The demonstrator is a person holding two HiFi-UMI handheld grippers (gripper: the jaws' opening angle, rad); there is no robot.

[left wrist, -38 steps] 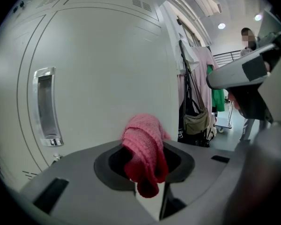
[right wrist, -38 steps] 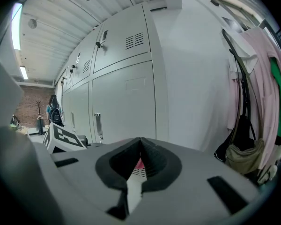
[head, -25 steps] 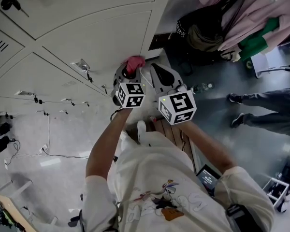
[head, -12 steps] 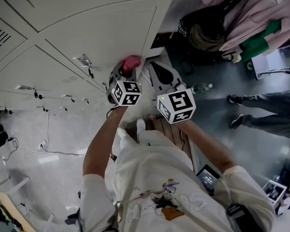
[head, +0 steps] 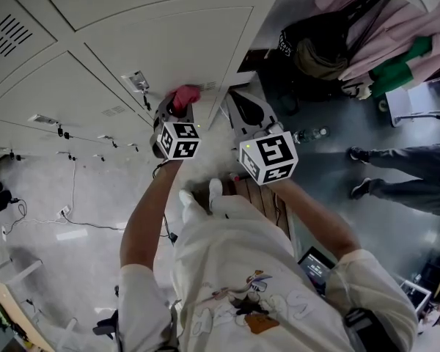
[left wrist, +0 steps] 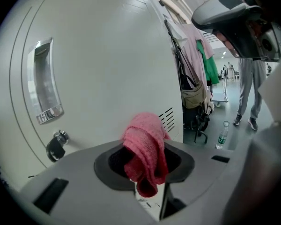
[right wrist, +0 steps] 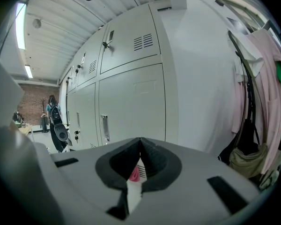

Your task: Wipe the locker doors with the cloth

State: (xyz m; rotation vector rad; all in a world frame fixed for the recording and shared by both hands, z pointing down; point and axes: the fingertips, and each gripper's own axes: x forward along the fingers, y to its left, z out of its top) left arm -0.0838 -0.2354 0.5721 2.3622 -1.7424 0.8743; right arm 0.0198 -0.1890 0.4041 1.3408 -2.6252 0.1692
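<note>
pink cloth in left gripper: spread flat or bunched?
Bunched. The pink cloth is a crumpled wad clamped in the left gripper, with its folds drooping over the jaws, not laid flat against the locker door.

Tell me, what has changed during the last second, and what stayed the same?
The left gripper moved the pink cloth along the locker door, toward its handle. It stays shut on the cloth; the right gripper stays shut and empty alongside.

The right hand-held gripper, jaws together, faces grey locker doors.
</note>
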